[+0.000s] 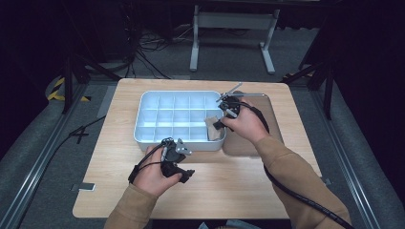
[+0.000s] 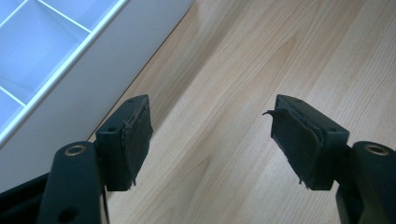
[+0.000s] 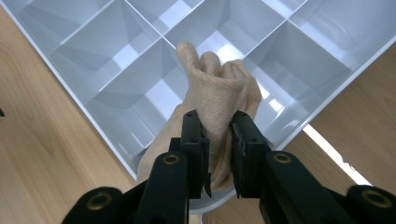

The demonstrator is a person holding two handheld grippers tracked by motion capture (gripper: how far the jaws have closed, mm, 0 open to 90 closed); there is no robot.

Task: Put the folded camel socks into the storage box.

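Observation:
A white tray (image 1: pixel 143 102) divided into several compartments sits in the middle of the wooden table. My right gripper (image 1: pixel 218 125) is shut on a bunched beige cloth (image 1: pixel 213 128) over the tray's near right corner. In the right gripper view the cloth (image 3: pixel 219 93) is pinched between the black jaws of that gripper (image 3: pixel 218 154) and hangs above the corner compartments of the tray (image 3: pixel 60 70). My left gripper (image 1: pixel 186 175) rests on the table in front of the tray. In its own view the left gripper (image 2: pixel 212 135) is open with bare wood between its pads, beside the tray's wall (image 2: pixel 93 79).
A flat grey lid (image 1: pixel 260 119) lies on the table to the right of the tray, under my right hand. Bare wood lies along the table's front and left side. Beyond the far edge stand a white frame (image 1: pixel 234 28) and loose cables on the floor.

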